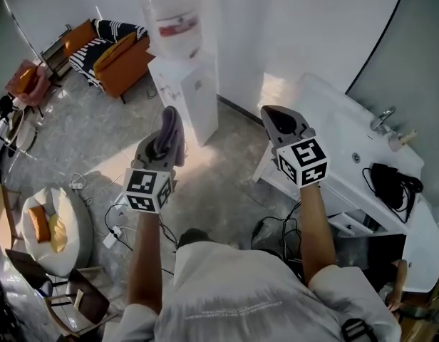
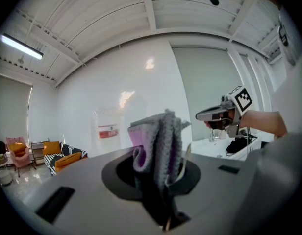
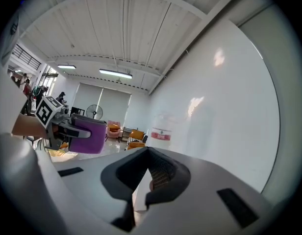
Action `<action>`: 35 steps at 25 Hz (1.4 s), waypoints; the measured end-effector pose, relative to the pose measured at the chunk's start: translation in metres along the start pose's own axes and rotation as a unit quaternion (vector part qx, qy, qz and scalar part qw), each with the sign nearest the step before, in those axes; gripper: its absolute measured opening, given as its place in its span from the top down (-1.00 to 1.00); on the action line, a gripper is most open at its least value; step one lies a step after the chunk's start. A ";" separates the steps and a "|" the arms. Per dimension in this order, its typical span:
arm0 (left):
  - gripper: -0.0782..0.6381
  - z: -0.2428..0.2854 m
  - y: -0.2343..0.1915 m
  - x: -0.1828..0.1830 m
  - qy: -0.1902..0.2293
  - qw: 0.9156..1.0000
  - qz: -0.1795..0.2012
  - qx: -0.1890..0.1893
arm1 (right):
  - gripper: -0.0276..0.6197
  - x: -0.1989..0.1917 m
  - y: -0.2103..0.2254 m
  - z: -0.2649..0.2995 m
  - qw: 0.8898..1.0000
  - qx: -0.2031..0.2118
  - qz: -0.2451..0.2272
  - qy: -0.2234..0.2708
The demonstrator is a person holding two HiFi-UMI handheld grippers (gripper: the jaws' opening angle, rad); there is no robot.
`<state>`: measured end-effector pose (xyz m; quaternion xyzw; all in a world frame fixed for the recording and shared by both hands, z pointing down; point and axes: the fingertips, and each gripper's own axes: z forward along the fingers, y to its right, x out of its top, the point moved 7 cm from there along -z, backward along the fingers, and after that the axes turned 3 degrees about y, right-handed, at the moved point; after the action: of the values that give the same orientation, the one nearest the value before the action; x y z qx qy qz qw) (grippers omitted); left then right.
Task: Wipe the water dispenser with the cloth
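Note:
The white water dispenser (image 1: pixel 185 87) with its clear bottle (image 1: pixel 174 21) stands against the far wall, ahead of both grippers. My left gripper (image 1: pixel 167 140) is shut on a folded grey and purple cloth (image 2: pixel 158 141), which stands upright out of its jaws. The cloth (image 1: pixel 171 130) is still well short of the dispenser's front. My right gripper (image 1: pixel 279 117) is held level at the right, shut with nothing in it. From the right gripper view the cloth (image 3: pixel 87 136) shows at the left and the dispenser (image 3: pixel 161 133) faintly ahead.
A white sink counter (image 1: pixel 348 130) with a faucet (image 1: pixel 382 120) and a black object (image 1: pixel 392 180) runs along the right. An orange sofa (image 1: pixel 112 55) stands at the back left. Cables (image 1: pixel 120 219) and a white beanbag (image 1: pixel 52 226) lie on the floor at the left.

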<state>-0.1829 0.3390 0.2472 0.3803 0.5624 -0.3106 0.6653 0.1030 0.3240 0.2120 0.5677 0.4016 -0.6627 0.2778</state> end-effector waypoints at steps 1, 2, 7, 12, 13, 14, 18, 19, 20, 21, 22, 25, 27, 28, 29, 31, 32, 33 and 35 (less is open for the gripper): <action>0.60 0.004 0.003 0.000 -0.002 1.000 -0.001 -0.001 | 0.88 -0.002 0.005 0.000 1.000 0.001 0.003 0.001; 0.60 0.008 0.006 0.000 -0.004 1.000 -0.002 -0.002 | 0.88 -0.003 0.010 0.000 1.000 0.001 0.007 0.002; 0.60 0.034 0.007 0.002 -0.006 1.000 -0.002 -0.005 | 0.88 -0.012 0.030 0.011 1.000 0.006 0.007 -0.006; 0.60 0.070 -0.007 -0.005 -0.007 1.000 -0.007 -0.007 | 0.89 -0.022 0.047 0.038 1.000 0.013 0.006 -0.013; 0.60 0.079 -0.012 -0.007 -0.007 1.000 -0.009 -0.009 | 0.88 -0.024 0.051 0.046 1.000 0.010 0.004 -0.012; 0.60 0.090 -0.018 -0.010 -0.007 1.000 -0.012 -0.010 | 0.88 -0.026 0.055 0.053 1.000 0.007 0.002 -0.012; 0.60 0.142 -0.040 -0.021 -0.013 0.999 -0.024 -0.021 | 0.89 -0.036 0.081 0.088 1.000 -0.002 -0.002 -0.020; 0.60 0.156 -0.044 -0.022 -0.015 0.999 -0.025 -0.025 | 0.89 -0.038 0.088 0.097 1.000 -0.002 -0.001 -0.024; 0.60 0.170 -0.050 -0.023 -0.017 0.999 -0.026 -0.029 | 0.89 -0.039 0.096 0.106 1.000 -0.002 0.001 -0.026; 0.60 0.184 -0.055 -0.023 -0.018 0.999 -0.026 -0.032 | 0.88 -0.040 0.105 0.117 1.000 -0.002 0.003 -0.027; 0.60 0.197 -0.062 -0.022 -0.018 0.999 -0.025 -0.034 | 0.88 -0.039 0.113 0.127 1.000 -0.002 0.005 -0.027; 0.60 0.234 -0.085 -0.021 -0.020 0.999 -0.022 -0.036 | 0.89 -0.039 0.138 0.163 1.000 -0.005 0.016 -0.025; 0.60 0.255 -0.101 -0.021 -0.023 0.999 -0.020 -0.036 | 0.88 -0.040 0.151 0.187 0.999 -0.003 0.020 -0.025; 0.60 0.265 -0.109 -0.022 -0.025 0.999 -0.019 -0.036 | 0.88 -0.041 0.156 0.199 0.999 0.000 0.021 -0.026; 0.60 0.274 -0.117 -0.024 -0.027 0.999 -0.018 -0.035 | 0.88 -0.043 0.160 0.211 0.999 0.002 0.023 -0.027; 0.60 0.290 -0.132 -0.028 -0.031 0.999 -0.020 -0.032 | 0.88 -0.048 0.167 0.233 0.999 0.008 0.027 -0.032; 0.60 0.297 -0.139 -0.031 -0.032 0.999 -0.022 -0.029 | 0.88 -0.051 0.169 0.243 0.999 0.011 0.028 -0.034; 0.60 0.304 -0.145 -0.033 -0.034 0.999 -0.024 -0.026 | 0.88 -0.054 0.171 0.253 0.999 0.015 0.028 -0.037; 0.60 0.319 -0.158 -0.037 -0.038 0.999 -0.026 -0.023 | 0.88 -0.060 0.177 0.271 0.998 0.020 0.031 -0.042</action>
<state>-0.1586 -0.0160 0.2836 0.3386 0.5534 -0.3289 0.6862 0.1177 -0.0035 0.2411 0.5566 0.3585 -0.6853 0.3035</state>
